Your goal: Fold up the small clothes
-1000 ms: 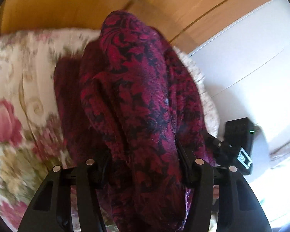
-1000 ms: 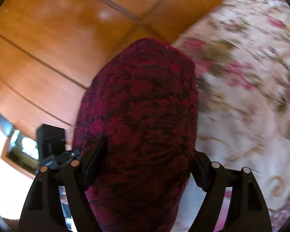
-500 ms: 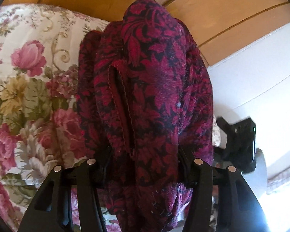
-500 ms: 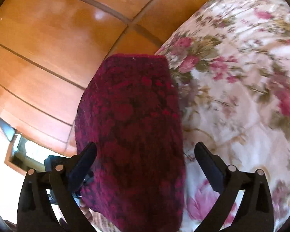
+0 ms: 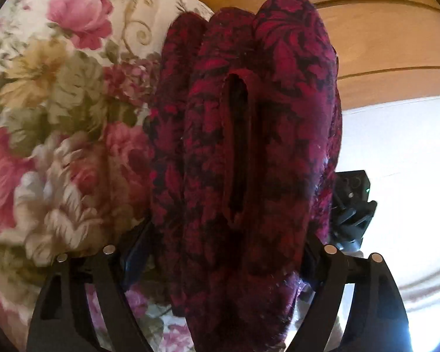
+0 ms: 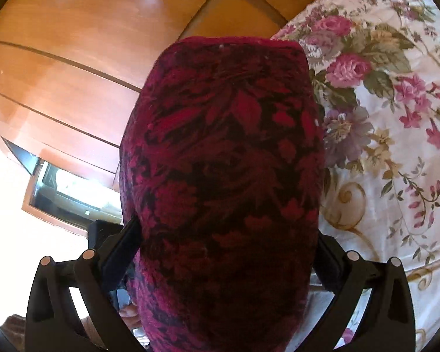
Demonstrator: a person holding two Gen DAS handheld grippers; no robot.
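Garment (image 5: 249,152): dark red cloth with a black leaf pattern, coarse woven surface, bunched into thick rounded folds. In the left wrist view it fills the middle, standing as three upright ridges with a long hemmed slit between two of them; its lower end is cut off by the frame edge. In the right wrist view the same garment (image 6: 226,176) shows as one broad smooth bulge with a flat top edge, also cut off below. It lies over the edge of the bed, between both pairs of tongs.

Bed (image 5: 58,102): cover of pale cloth printed with large pink and cream flowers and green leaves, slightly rumpled. The garment hides part of it.

Wardrobe (image 6: 88,44): glossy orange-brown wood panels with dark seams, behind the garment.

Left tongs (image 5: 223,243): black fingers set wide, jaws opening. The garment sits between them; the fingertips are hidden behind cloth, so contact cannot be confirmed.

Right tongs (image 6: 220,234): black fingers set wide, jaws closing, the garment bulging between them. The fingertips are buried at the cloth's sides; whether they press it cannot be told.
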